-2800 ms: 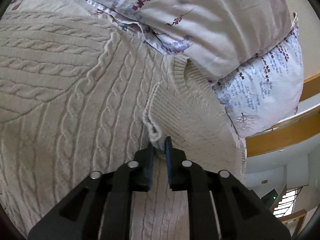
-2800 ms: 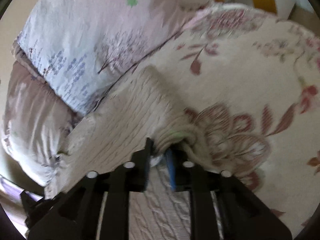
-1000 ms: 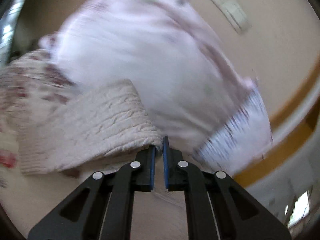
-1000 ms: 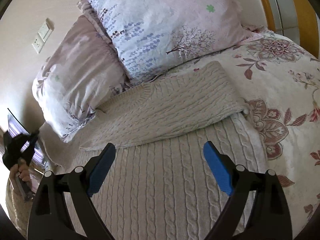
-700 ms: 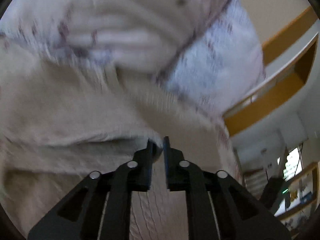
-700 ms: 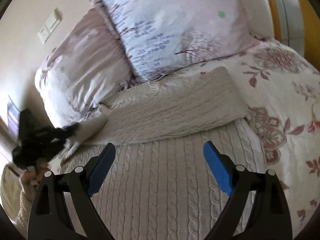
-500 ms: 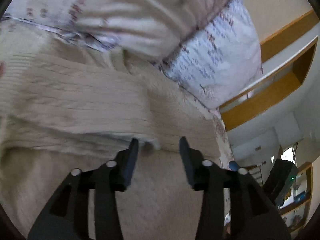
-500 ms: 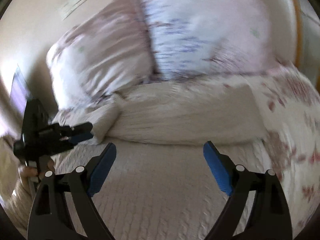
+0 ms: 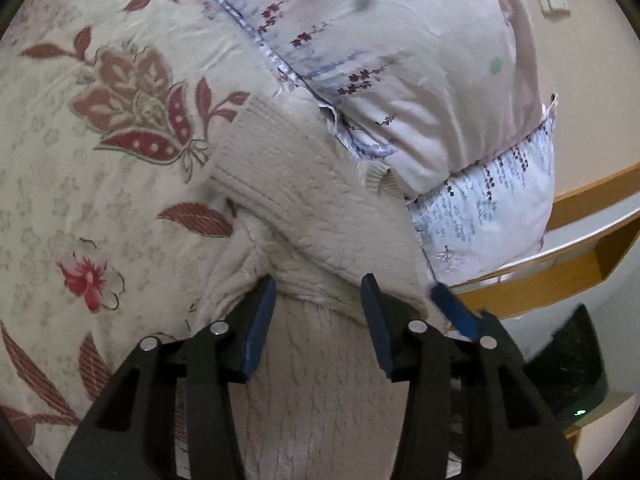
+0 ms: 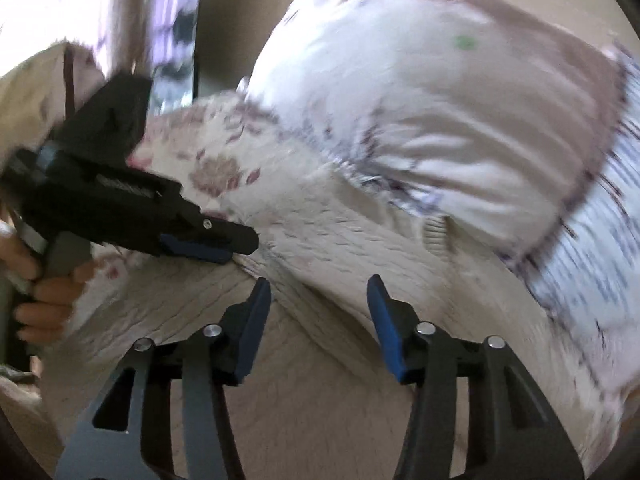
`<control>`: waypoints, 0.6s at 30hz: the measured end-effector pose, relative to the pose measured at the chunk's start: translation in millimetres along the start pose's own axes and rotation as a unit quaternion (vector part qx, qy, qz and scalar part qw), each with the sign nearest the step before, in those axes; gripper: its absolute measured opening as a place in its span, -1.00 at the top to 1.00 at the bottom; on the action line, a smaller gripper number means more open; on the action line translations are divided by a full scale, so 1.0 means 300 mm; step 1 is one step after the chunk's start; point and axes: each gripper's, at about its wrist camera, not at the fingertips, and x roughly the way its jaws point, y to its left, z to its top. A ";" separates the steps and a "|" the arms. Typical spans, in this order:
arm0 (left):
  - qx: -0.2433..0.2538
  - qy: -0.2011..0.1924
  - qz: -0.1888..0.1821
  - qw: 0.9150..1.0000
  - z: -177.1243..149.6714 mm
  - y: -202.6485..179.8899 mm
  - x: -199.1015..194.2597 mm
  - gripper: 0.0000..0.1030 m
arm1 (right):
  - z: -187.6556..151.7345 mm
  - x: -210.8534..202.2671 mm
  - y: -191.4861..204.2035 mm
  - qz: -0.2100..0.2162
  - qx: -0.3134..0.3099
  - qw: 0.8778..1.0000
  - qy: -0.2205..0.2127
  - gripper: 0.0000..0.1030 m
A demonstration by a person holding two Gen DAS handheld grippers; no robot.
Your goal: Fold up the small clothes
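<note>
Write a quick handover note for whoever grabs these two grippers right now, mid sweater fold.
Left gripper: jaws apart, astride the edge of the folded-over sleeve, nothing pinched.
Right gripper: closing, fingers either side of a sweater fold, pads not yet pressing.
Sweater: cream cable knit, flat on the floral bedspread, its collar against the pillows.
Done: one sleeve folded across the body.
Left: probably grip the edges and finish folding; the view is blurred, so check first.

Right gripper (image 10: 318, 298): jaws closing over a fold of the cream cable-knit sweater (image 10: 320, 380), pads clear of the knit. Left gripper (image 10: 224, 246), held in a hand (image 10: 38, 280), reaches in from the left, tips at the folded edge. Floral pillow (image 10: 440, 100) lies behind, on the bed. View blurred.
</note>
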 end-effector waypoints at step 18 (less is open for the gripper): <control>0.043 0.000 0.030 0.999 -0.013 -0.027 0.011 0.20 | -0.173 -0.151 -0.382 -0.082 0.333 0.937 -0.068 0.87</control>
